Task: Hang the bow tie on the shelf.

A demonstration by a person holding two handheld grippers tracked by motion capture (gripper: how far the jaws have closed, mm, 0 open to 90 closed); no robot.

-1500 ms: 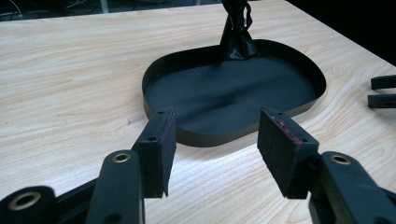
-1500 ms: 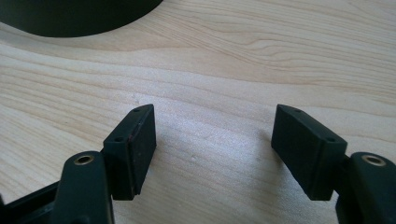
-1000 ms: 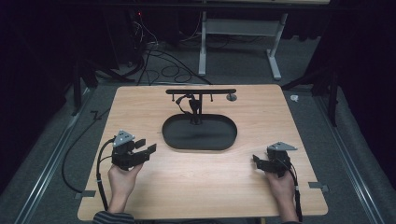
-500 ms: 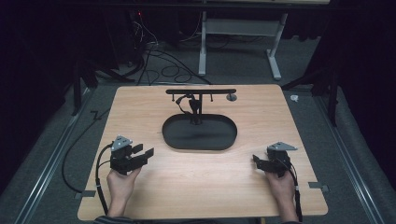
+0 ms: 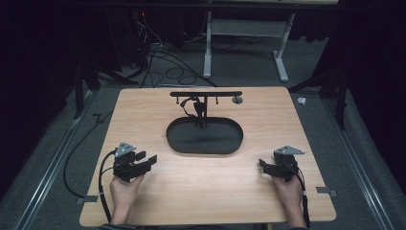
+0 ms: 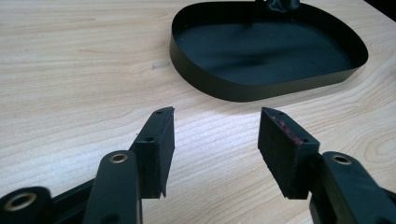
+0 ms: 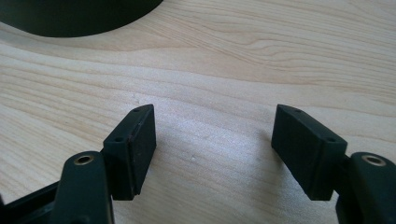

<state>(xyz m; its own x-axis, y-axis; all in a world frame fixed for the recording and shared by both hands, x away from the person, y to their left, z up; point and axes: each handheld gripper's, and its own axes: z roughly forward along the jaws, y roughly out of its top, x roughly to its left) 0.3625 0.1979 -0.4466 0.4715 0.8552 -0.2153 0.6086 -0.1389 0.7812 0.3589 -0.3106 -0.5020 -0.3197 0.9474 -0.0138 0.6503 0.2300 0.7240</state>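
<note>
Grippers, left (image 5: 143, 160) and right (image 5: 266, 165), flank black tray (image 5: 174, 139), jaws apart

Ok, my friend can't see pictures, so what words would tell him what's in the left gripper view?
Two black jaws of the left gripper stand open with nothing between them, low over a pale wooden table. Ahead, a little to the right, sits a shallow black oval tray with a low wall, and a dark post rises at its far edge.

You won't find anything to read here, no labels, brands or numbers on the bench (image 5: 143, 120), the black tray (image 5: 230, 143), or either tool as far as I can tell.
</note>
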